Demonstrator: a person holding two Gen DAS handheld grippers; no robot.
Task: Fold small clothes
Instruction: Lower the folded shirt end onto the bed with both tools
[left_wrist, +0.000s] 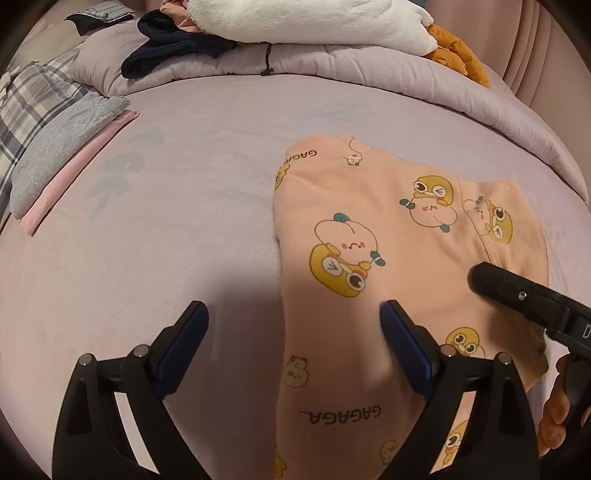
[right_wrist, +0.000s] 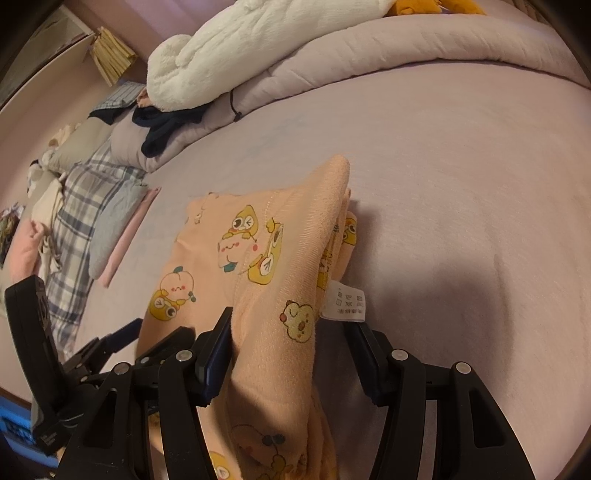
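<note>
Garment (left_wrist: 388, 236), peach with cartoon print, lies half-folded on the near right of the bed sheet (left_wrist: 147, 240), right gripper (right_wrist: 291, 354) pinching its raised edge, apparently to carry a fold over, left gripper (left_wrist: 295, 332) spread empty.

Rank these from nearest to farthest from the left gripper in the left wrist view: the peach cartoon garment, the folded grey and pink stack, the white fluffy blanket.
From the left gripper:
1. Peach cartoon garment, right under its right finger.
2. Folded grey and pink stack, far left on the bed.
3. White fluffy blanket, top, on the rolled duvet.
</note>
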